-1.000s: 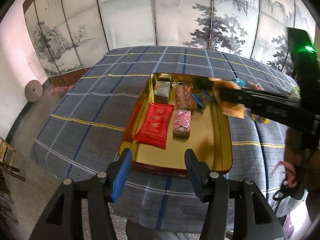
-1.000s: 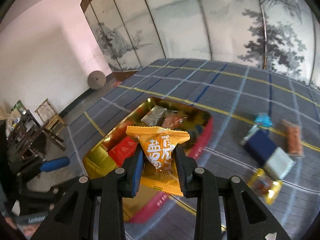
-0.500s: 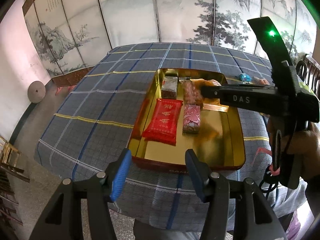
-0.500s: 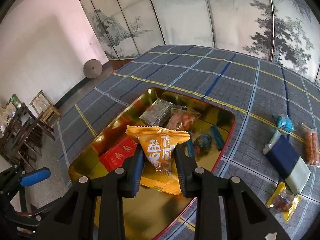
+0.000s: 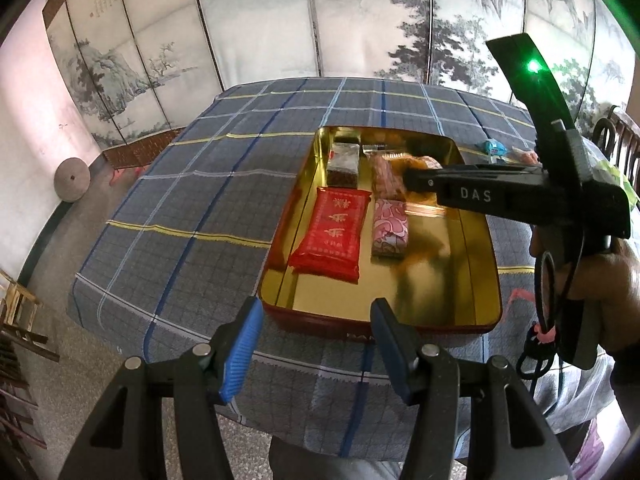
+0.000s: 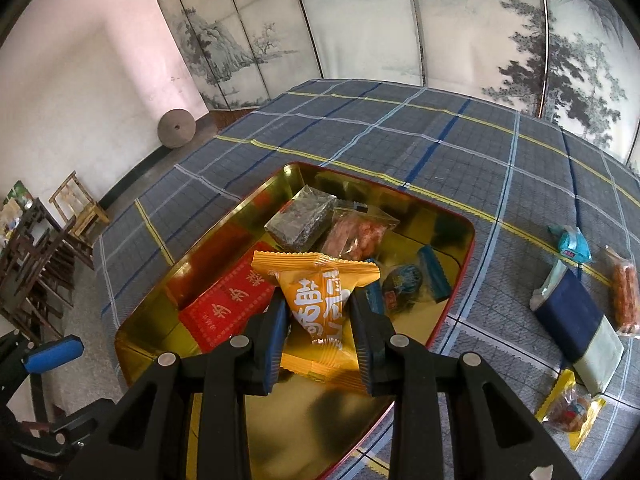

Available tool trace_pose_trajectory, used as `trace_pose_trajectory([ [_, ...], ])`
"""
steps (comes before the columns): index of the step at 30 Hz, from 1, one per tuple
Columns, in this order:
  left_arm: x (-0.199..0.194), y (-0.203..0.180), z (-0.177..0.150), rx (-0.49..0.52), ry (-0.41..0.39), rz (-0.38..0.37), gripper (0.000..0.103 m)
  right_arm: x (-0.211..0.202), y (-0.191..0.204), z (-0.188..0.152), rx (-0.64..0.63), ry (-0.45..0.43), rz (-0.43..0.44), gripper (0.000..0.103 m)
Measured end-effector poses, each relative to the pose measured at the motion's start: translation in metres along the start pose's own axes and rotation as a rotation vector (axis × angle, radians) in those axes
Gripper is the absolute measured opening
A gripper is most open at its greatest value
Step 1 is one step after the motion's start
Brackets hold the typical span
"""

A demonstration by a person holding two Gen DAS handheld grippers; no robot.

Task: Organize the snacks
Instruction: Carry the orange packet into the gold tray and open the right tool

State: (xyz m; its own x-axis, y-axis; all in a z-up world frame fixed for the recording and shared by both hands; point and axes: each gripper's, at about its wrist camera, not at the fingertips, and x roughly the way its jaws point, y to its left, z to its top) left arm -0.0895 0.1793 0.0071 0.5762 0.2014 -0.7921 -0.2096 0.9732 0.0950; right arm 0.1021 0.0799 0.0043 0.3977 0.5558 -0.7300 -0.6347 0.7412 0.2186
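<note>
A gold tin tray (image 6: 472,236) sits on the blue checked tablecloth. My right gripper (image 6: 318,304) is shut on an orange snack packet (image 6: 316,276), held just above the tray's middle. Under it lie a red packet (image 6: 228,304), a dark block (image 6: 302,222), a clear bag of pink snacks (image 6: 356,232) and a blue-wrapped sweet (image 6: 404,284). In the left wrist view the right gripper (image 5: 412,176) reaches in from the right over the tray (image 5: 440,288), beside the red packet (image 5: 332,232) and a pink packet (image 5: 390,228). My left gripper (image 5: 317,308) stands open and empty at the tray's near edge.
Loose snacks lie on the cloth right of the tray: a navy and white pack (image 6: 572,320), a teal sweet (image 6: 572,246), an orange sausage pack (image 6: 626,296) and a yellow-wrapped snack (image 6: 568,408). A painted folding screen stands behind the table. Wooden chairs (image 6: 40,248) stand at the left.
My right gripper has carried the orange packet further over the tray and a little lower. The left gripper has stayed open near the tray's front edge.
</note>
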Motion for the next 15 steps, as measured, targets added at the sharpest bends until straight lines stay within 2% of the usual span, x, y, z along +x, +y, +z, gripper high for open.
trace_pose_trajectory([
  [5, 0.0, -0.001, 0.0, 0.003, 0.001, -0.002, 0.057, -0.005, -0.004, -0.001, 0.018, -0.019, -0.001, 0.031],
  [9, -0.004, -0.002, 0.0, 0.01, -0.002, 0.001, 0.057, -0.027, -0.014, -0.009, 0.038, -0.064, 0.016, 0.031],
  [13, -0.009, -0.004, 0.004, 0.011, -0.018, -0.007, 0.057, -0.066, -0.035, -0.038, 0.033, -0.111, -0.042, 0.032],
  [15, -0.011, -0.008, 0.005, 0.014, -0.018, -0.017, 0.057, -0.087, -0.058, -0.059, 0.055, -0.125, -0.099, 0.034],
])
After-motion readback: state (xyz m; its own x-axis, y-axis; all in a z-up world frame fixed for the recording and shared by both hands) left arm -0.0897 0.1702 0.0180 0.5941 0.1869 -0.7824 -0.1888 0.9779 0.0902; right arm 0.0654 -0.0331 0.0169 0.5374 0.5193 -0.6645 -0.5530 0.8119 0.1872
